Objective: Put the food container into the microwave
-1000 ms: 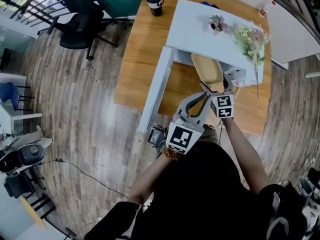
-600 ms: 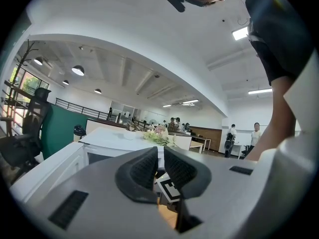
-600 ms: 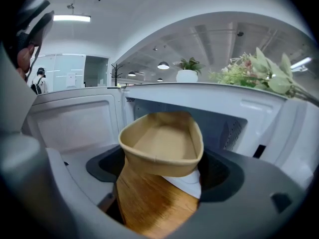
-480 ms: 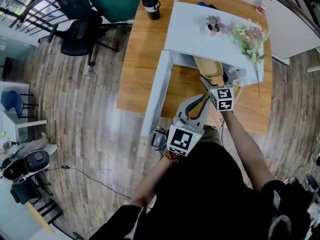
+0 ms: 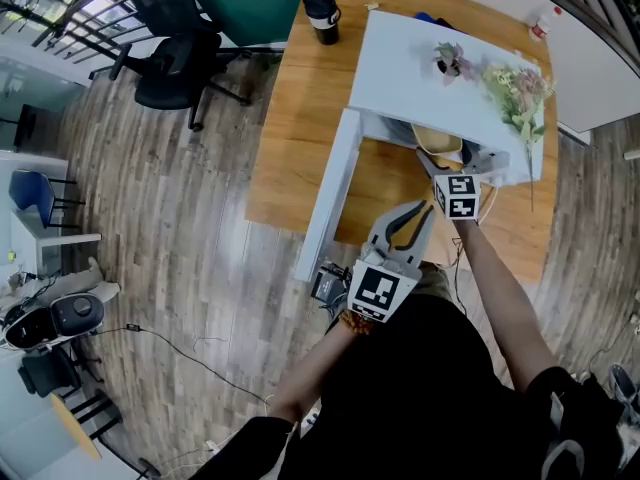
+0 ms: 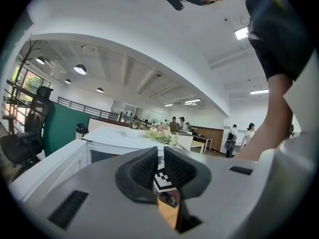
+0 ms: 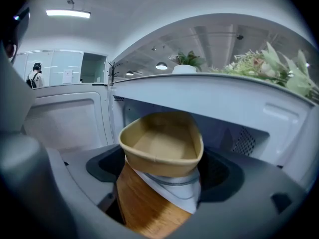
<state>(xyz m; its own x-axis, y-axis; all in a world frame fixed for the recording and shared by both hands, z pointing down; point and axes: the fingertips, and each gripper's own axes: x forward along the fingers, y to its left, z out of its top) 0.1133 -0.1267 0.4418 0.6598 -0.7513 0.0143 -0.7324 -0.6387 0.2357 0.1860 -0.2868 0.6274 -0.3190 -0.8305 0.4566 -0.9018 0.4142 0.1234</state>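
A white microwave [image 5: 440, 68] stands on a wooden table [image 5: 300, 118] with its door [image 5: 328, 193] swung open toward me. My right gripper [image 5: 447, 163] is shut on a tan, empty paper food container [image 5: 440, 140], which sits partly under the microwave's top in the head view. In the right gripper view the container [image 7: 162, 143] is tilted between the jaws of the right gripper [image 7: 162, 171], with the microwave cavity [image 7: 234, 133] right behind it and the door [image 7: 65, 121] at left. My left gripper [image 5: 410, 223] hangs shut and empty below the table edge; its pads [image 6: 144, 168] nearly meet.
Flowers [image 5: 520, 88] and a small potted plant [image 5: 452, 61] lie on the microwave's top. A black cup [image 5: 323, 10] stands at the table's far corner, a small bottle [image 5: 545, 20] at the far right. A black office chair [image 5: 175, 63] and a floor cable [image 5: 190, 353] are at left.
My right gripper has carried the container forward, from in front of the microwave opening to partly inside it. The left gripper has stayed shut by my body.
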